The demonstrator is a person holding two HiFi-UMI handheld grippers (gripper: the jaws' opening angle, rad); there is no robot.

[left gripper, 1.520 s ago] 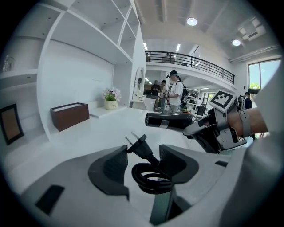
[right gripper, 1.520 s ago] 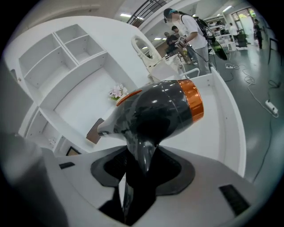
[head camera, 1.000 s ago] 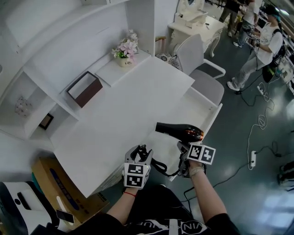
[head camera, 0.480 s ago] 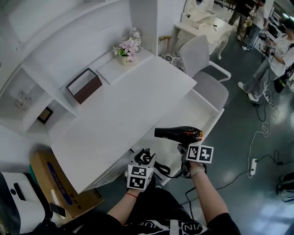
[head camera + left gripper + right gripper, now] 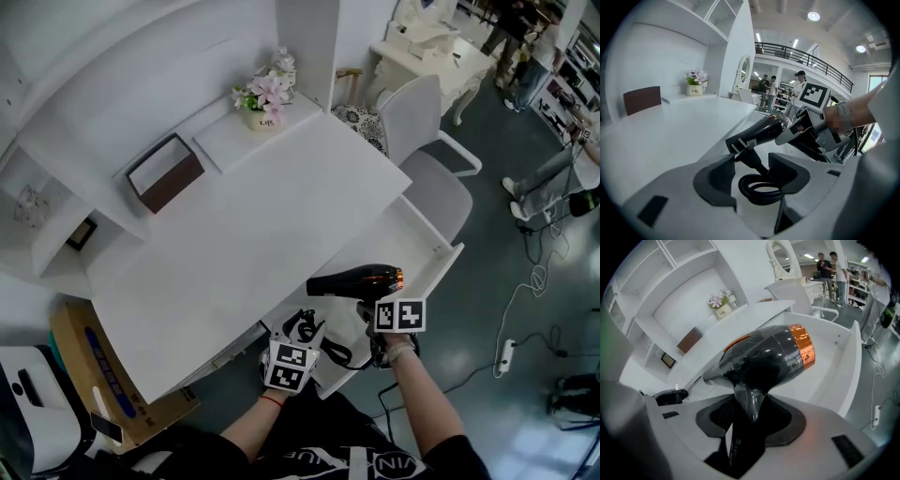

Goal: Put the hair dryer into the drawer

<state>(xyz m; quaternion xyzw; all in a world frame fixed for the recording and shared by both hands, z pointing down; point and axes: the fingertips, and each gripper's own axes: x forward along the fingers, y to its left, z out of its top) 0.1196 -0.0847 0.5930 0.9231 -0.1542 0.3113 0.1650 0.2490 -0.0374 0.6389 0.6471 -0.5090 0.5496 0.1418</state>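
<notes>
The step in hand was judged to be the carry into place: the hair dryer point(image 5: 354, 279), black with a copper band near its rear end, was held in the air over the near end of the open white drawer point(image 5: 427, 246), which stood pulled out from under the white tabletop point(image 5: 244, 234), and had not yet been set down. The right tongs point(image 5: 750, 416) were clamped on the dryer's handle, the barrel lying across above them. The left tongs point(image 5: 752, 176) were pinching the coiled black power cord point(image 5: 761, 190), with its two-pin plug point(image 5: 743, 149) sticking up past the pads. Nothing was seen lying in the part of the drawer that showed. For the next move, it was judged that both hands would need to be lowered together, so that the dryer could be laid on its side on the drawer floor and the coil tucked beside it, clear of the walls, before either pair of tongs was spread. No brand could be read on the dryer. A small label on the flower pot point(image 5: 695, 90) and blue print on the cardboard carton point(image 5: 112, 370) were too small to be made out.
</notes>
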